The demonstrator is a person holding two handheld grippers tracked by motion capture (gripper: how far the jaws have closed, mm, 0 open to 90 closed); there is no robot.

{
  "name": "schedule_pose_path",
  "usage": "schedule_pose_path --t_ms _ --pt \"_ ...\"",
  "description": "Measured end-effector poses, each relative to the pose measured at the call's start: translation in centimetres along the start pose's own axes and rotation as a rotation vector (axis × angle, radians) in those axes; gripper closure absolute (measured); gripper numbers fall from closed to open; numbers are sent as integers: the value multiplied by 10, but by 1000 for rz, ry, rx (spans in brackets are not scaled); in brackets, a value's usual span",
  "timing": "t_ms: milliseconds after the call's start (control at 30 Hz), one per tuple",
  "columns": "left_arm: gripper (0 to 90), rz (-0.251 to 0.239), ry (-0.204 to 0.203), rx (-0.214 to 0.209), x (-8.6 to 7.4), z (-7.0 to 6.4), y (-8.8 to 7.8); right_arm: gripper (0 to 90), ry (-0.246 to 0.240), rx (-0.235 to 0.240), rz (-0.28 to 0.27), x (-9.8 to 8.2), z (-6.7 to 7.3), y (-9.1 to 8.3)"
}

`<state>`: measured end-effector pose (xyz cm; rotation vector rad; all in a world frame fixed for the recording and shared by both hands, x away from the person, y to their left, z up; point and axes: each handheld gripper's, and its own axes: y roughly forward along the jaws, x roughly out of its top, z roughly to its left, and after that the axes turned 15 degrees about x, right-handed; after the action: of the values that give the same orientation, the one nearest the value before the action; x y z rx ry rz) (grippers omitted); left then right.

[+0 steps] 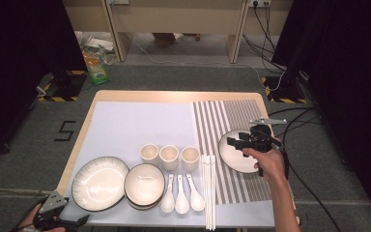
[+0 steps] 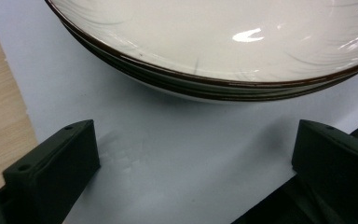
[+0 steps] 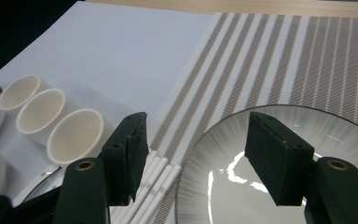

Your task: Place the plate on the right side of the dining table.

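Plate [image 1: 235,151] lies flat on the striped mat [image 1: 227,116], set as a place setting; right gripper [image 1: 238,143] hovers above, jaws spread, empty. Left gripper [image 1: 72,223] waits spread beside the stacked plates [image 1: 99,182].

Both grippers are black: the right gripper [image 1: 235,141] carries a grey three-cornered plate and trailing black cable; its blocky jaws show brass-coloured screw eyelets behind them.

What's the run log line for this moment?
right gripper: open over plate | plate: on striped mat | left gripper: open by plate stack
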<state>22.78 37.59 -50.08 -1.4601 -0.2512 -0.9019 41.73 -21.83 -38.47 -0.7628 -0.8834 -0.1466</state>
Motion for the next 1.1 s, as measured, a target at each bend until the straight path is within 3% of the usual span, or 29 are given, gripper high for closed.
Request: schedule_pose_path --t_ms 233,367,567,1100 --pt "0 -4 -3 9 0 -1 1 375 -45 28 34 -2 22 12" --pt "0 -6 -5 12 0 -1 1 357 -49 55 38 -6 32 18" --pt "0 -4 -4 9 0 -1 1 335 -54 58 52 -7 42 23" --pt "0 -8 -4 10 0 -1 1 309 -119 117 91 -2 85 49"
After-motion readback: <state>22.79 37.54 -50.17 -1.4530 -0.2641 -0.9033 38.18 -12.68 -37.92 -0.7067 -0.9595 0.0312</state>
